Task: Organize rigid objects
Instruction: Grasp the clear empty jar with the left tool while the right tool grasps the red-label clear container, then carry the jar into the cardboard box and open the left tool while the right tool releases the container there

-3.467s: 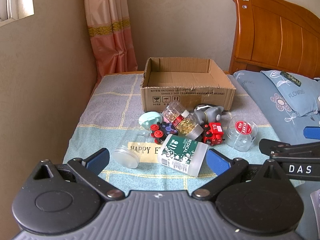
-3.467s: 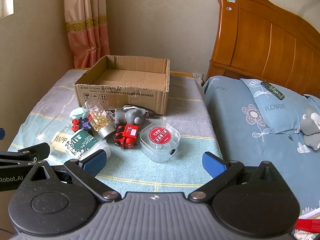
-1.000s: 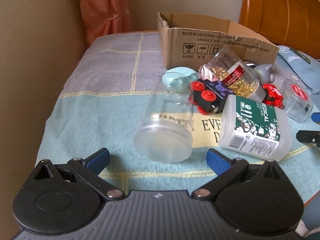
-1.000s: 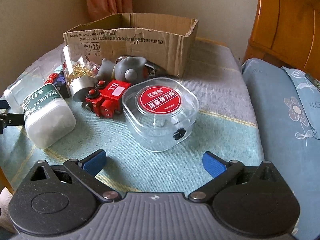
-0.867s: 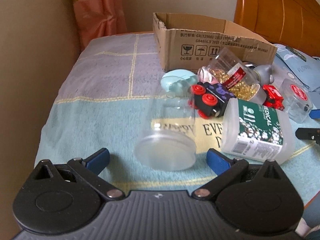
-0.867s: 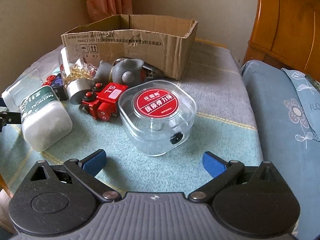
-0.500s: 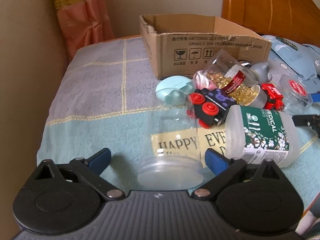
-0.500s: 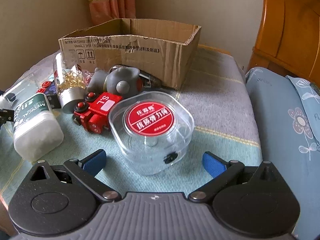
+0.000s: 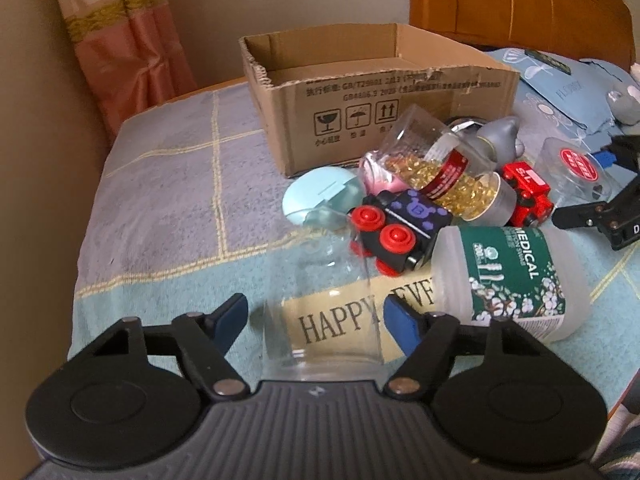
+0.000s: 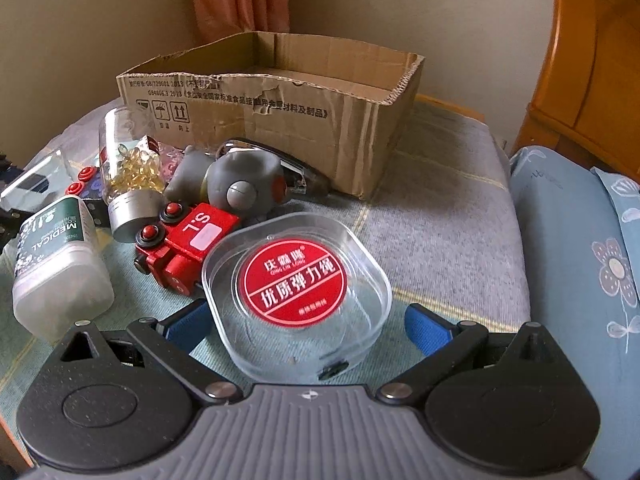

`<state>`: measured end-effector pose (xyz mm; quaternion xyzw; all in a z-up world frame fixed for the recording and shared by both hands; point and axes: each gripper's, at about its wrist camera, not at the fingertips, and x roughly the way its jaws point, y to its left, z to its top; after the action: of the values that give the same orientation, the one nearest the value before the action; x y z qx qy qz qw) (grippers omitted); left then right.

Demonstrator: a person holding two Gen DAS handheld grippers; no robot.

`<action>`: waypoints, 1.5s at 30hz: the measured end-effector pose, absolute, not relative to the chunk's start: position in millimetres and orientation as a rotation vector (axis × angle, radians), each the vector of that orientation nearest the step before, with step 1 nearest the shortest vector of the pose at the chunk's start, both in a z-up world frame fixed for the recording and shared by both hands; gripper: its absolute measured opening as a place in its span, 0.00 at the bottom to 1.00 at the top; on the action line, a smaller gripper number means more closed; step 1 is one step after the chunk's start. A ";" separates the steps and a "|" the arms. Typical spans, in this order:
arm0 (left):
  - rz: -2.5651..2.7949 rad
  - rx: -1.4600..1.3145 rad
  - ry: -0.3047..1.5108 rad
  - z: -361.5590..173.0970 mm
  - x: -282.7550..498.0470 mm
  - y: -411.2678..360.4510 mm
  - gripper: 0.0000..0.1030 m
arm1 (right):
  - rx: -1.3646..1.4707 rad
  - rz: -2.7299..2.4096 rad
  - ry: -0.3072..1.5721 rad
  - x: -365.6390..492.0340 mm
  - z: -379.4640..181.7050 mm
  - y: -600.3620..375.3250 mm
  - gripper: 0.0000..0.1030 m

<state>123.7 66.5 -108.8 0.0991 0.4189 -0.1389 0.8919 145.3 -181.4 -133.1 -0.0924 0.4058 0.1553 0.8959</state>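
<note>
A clear empty jar point(image 9: 324, 312) lies on its side between the blue fingers of my open left gripper point(image 9: 318, 320), which straddle it. A clear round case with a red label point(image 10: 298, 288) sits between the fingers of my open right gripper point(image 10: 310, 326); whether they touch it I cannot tell. Beyond lie a white MEDICAL bottle point(image 9: 508, 276) point(image 10: 60, 264), a black toy car with red wheels point(image 9: 396, 232), a red toy car point(image 10: 188, 244), a capsule jar point(image 9: 444, 176) point(image 10: 128, 172), a grey toy point(image 10: 236, 184) and a pale blue case point(image 9: 320, 196). An open cardboard box point(image 9: 376, 92) point(image 10: 280, 108) stands behind.
The objects lie on a cloth-covered table point(image 9: 160, 200). A wall point(image 9: 36, 160) runs along its left side, with a pink curtain point(image 9: 120, 40) in the corner. A bed with blue bedding point(image 10: 580, 260) and a wooden headboard point(image 10: 592, 60) lies to the right.
Both grippers have moved forward and lower. The clear jar now lies between my left fingers, which have narrowed slightly, and the red-labelled case now lies between my right fingers.
</note>
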 end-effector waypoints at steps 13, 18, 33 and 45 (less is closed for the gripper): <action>-0.310 0.210 0.906 -104.2 133.5 65.5 0.51 | -0.259 0.384 0.867 144.5 -120.7 -175.9 0.83; -0.298 0.201 0.908 -98.6 132.7 69.2 0.51 | -0.188 0.393 0.877 141.0 -108.3 -182.1 0.83; -0.335 0.242 0.795 -13.6 149.5 63.9 0.50 | -0.178 0.398 0.794 160.5 -33.6 -172.1 0.83; -0.370 0.292 0.751 20.7 268.4 27.8 0.50 | -0.198 0.375 0.745 246.5 -2.6 -149.8 0.83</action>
<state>268.4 27.8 20.7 0.1411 0.3634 -0.1792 0.9033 246.4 -149.8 -2.6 -0.0960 0.3613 0.1816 0.9096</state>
